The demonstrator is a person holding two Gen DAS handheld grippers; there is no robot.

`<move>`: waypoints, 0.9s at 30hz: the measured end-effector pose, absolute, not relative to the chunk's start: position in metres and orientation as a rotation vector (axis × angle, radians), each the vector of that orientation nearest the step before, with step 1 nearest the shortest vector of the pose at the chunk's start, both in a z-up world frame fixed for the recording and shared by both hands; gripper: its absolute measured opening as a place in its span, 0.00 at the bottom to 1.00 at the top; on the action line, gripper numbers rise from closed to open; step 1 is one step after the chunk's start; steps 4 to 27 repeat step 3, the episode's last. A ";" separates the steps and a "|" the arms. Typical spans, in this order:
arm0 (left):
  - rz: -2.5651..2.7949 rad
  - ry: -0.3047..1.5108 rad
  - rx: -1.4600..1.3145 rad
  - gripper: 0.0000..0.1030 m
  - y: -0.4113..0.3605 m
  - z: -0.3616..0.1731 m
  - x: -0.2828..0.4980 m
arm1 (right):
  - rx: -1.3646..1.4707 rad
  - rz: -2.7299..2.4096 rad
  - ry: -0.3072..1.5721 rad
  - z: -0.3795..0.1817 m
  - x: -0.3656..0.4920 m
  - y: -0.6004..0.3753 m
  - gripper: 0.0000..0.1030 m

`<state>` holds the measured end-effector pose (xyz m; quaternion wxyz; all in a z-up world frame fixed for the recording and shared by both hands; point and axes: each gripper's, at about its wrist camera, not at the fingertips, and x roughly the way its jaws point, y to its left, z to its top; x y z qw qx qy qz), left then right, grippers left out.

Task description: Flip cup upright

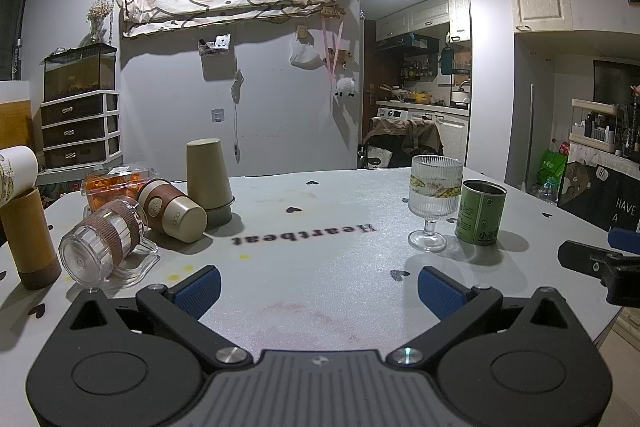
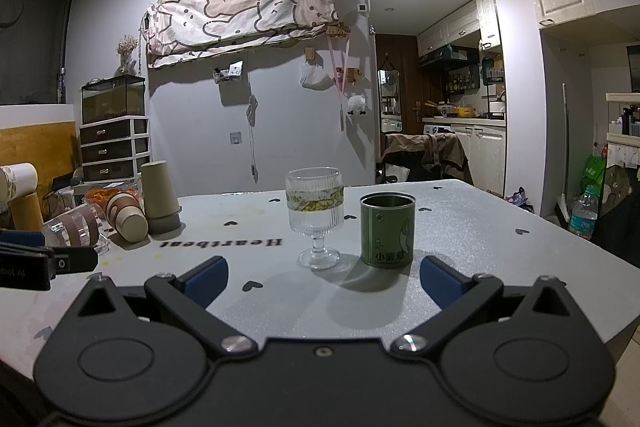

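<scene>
Left gripper (image 1: pixel 319 287) hovers low over the near edge of the tabletop (image 1: pixel 320 227), blue-padded fingers (image 1: pixel 199 290) spread wide, nothing between them. Right gripper (image 2: pixel 324 281) is likewise low at the near edge, fingers (image 2: pixel 208 279) wide apart and empty; its tip shows at the right edge of the left wrist view, and the left one shows at the left edge of the right wrist view.

Cups cluster toward the tabletop's far left corner. A brown-sleeved paper cup (image 1: pixel 172 209) lies on its side, base facing the camera, touching or just beside a tall beige cup (image 1: pixel 208 183) that stands upside down on its rim. Nearer the left edge, a clear glass mug (image 1: pixel 102 247) with a brown band lies on its side, handle down against the surface, base toward the camera (touching the paper cup or not, cannot tell). Behind them sits a clear box of orange snacks (image 1: pixel 116 183). A cardboard tube (image 1: pixel 28 239) stands upright at the left edge.

Toward the right side, a ribbed stemmed glass (image 2: pixel 316 217) stands upright, and just beside it, apart, an open green tin (image 2: pixel 387 229) also upright; both sit ahead of the right gripper. The printed word "Heartbeat" (image 1: pixel 304 234) runs across the middle of the tabletop, upside down to the cameras.
</scene>
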<state>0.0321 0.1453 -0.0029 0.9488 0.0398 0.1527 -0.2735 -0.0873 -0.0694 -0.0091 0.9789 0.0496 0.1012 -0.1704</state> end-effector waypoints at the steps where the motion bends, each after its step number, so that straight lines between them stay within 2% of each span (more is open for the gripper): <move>1: -0.556 0.311 0.081 1.00 0.145 -0.003 0.032 | 0.100 -0.343 0.204 -0.010 -0.088 -0.070 1.00; 27: -0.556 0.311 0.082 1.00 0.145 -0.003 0.032 | 0.101 -0.343 0.205 -0.012 -0.089 -0.070 1.00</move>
